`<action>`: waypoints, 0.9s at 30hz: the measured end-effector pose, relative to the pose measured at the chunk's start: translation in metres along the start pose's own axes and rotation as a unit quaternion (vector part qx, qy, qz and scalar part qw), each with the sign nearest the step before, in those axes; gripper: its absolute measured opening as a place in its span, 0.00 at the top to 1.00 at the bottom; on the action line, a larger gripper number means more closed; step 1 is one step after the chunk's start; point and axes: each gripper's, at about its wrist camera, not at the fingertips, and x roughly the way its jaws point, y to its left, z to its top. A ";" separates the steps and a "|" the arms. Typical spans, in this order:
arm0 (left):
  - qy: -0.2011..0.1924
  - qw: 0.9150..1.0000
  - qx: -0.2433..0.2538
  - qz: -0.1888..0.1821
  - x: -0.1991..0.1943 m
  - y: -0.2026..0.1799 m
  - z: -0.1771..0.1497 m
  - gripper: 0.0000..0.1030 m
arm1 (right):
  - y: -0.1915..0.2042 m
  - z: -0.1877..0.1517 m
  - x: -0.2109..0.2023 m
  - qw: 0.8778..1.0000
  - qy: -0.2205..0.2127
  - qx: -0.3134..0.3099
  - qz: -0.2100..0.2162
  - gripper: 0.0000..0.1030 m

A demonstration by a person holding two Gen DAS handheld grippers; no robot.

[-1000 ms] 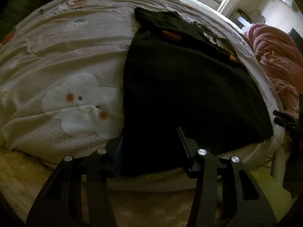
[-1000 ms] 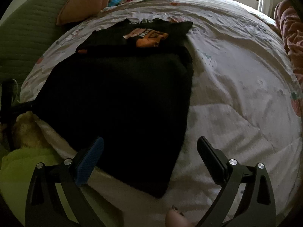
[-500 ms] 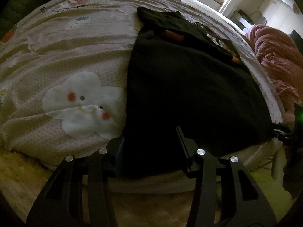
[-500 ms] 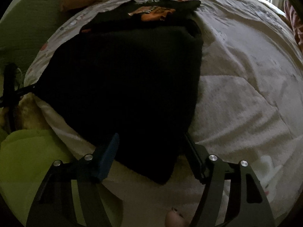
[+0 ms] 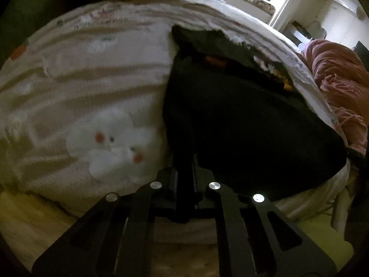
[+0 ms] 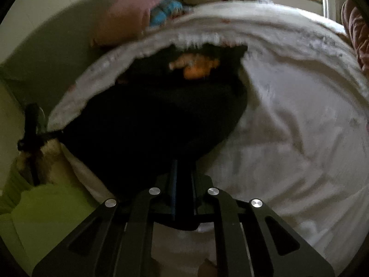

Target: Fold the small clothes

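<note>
Both grippers are clamped on the near hem of the black shirt (image 5: pixel 242 120): left gripper (image 5: pixel 184 177) on one corner, right gripper (image 6: pixel 183 173) on the other. The shirt stretches straight ahead across the bed (image 5: pixel 92 73), long axis pointing away, so the fold probably goes forward toward the orange print (image 6: pixel 196 68).

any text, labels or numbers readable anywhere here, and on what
None can be read.
Orange and pale print on the black garment: motion-blurred, illegible in both views.
Small coloured motifs on the pale quilted bedspread: too smeared to tell whether any are letters.
White cloud face patch: a picture, no words.
</note>
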 end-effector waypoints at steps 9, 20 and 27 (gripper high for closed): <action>-0.048 0.999 0.013 0.003 -0.027 -0.012 0.028 0.97 | -0.004 0.026 -0.022 0.997 -0.072 0.011 -0.006 0.92; -0.089 0.996 -0.006 0.004 -0.039 -0.020 0.071 0.97 | -0.017 0.046 -0.041 0.989 -0.144 0.039 -0.017 0.92; -0.105 0.994 -0.011 0.008 -0.042 -0.021 0.092 0.97 | -0.022 0.062 -0.045 0.984 -0.171 0.044 -0.021 0.92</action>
